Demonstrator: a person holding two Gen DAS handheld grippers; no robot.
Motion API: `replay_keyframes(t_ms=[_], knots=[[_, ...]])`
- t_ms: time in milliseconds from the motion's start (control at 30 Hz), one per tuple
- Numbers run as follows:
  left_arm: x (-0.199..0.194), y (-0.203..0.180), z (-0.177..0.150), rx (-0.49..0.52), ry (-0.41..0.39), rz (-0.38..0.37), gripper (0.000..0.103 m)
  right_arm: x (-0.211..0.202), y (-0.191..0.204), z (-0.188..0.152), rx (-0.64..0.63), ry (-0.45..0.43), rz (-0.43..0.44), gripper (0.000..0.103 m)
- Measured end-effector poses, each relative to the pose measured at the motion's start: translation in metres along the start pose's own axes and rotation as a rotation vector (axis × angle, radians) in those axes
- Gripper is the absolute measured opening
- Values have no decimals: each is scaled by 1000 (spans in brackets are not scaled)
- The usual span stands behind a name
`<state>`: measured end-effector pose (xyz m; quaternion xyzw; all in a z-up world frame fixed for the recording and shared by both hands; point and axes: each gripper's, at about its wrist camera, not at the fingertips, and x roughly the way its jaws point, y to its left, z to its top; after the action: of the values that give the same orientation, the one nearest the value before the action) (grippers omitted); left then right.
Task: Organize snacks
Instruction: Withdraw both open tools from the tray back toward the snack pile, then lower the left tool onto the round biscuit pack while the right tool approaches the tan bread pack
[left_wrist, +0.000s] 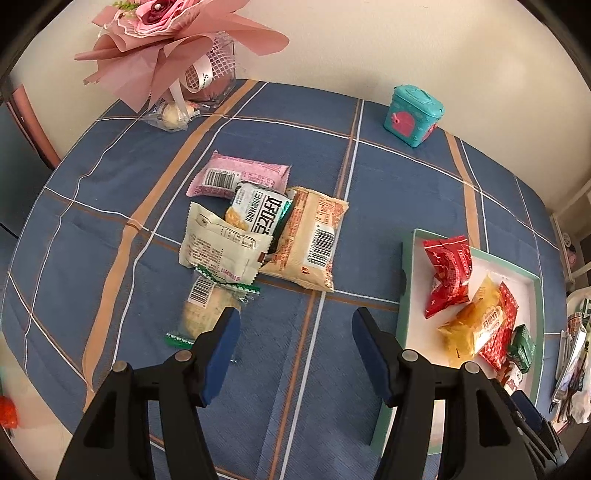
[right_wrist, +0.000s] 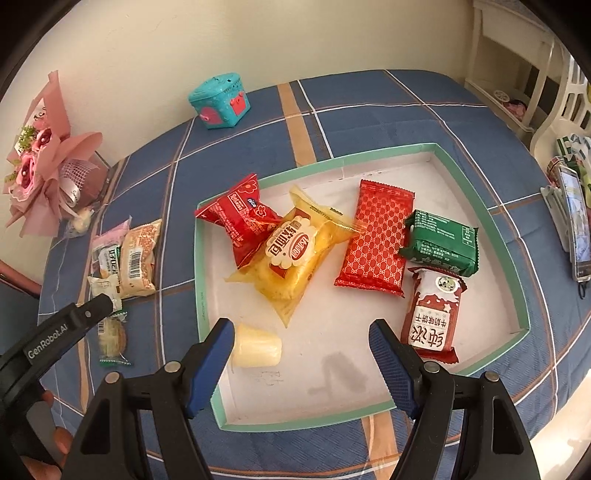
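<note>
In the left wrist view, several loose snack packets lie heaped on the blue plaid tablecloth: a pink one (left_wrist: 240, 177), a beige one (left_wrist: 310, 240), a white one (left_wrist: 221, 247) and a clear cracker packet (left_wrist: 207, 306). My left gripper (left_wrist: 295, 321) hovers open just in front of the heap, over bare cloth, holding nothing. The green-rimmed white tray (right_wrist: 295, 172) holds a red packet (right_wrist: 240, 221), a yellow one (right_wrist: 295, 251), a red patterned one (right_wrist: 376, 240), a green one (right_wrist: 439, 240) and a red-and-white one (right_wrist: 432, 317). My right gripper (right_wrist: 301, 332) is open above the tray. A pale jelly cup (right_wrist: 256, 349) lies beside its left finger.
A pink paper bouquet (left_wrist: 166, 44) and a teal toy box (left_wrist: 413, 114) stand at the table's far side by the wall. A phone on a stand (right_wrist: 576, 229) and white furniture (right_wrist: 517, 74) are at the right. A hand (right_wrist: 55, 443) holds the left gripper.
</note>
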<state>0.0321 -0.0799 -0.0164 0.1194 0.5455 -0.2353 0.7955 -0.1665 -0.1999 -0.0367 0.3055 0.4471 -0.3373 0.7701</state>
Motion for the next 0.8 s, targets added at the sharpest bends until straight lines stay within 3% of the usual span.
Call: replay_keyframes(t_ms=[33, 133, 167, 333, 467, 600, 800], knots=[[1, 1, 0, -3, 1, 3, 65, 0, 0, 0, 1, 1, 1, 78], [2, 4, 1, -12, 1, 17, 83, 2, 2, 1, -4, -1, -1, 79], [2, 5, 1, -15, -3, 19, 85, 2, 2, 1, -6, -3, -4, 79], [2, 8, 1, -16, -16, 45, 88, 4, 1, 1, -10, -8, -16, 80], [3, 9, 1, -18, -17, 55, 88, 5, -1, 1, -5, -12, -26, 103], [4, 10, 1, -22, -23, 72, 99, 3, -1, 2, -11, -27, -36, 103], [4, 13, 1, -25, -24, 77, 99, 3, 0, 2, -15, -40, -33, 103]])
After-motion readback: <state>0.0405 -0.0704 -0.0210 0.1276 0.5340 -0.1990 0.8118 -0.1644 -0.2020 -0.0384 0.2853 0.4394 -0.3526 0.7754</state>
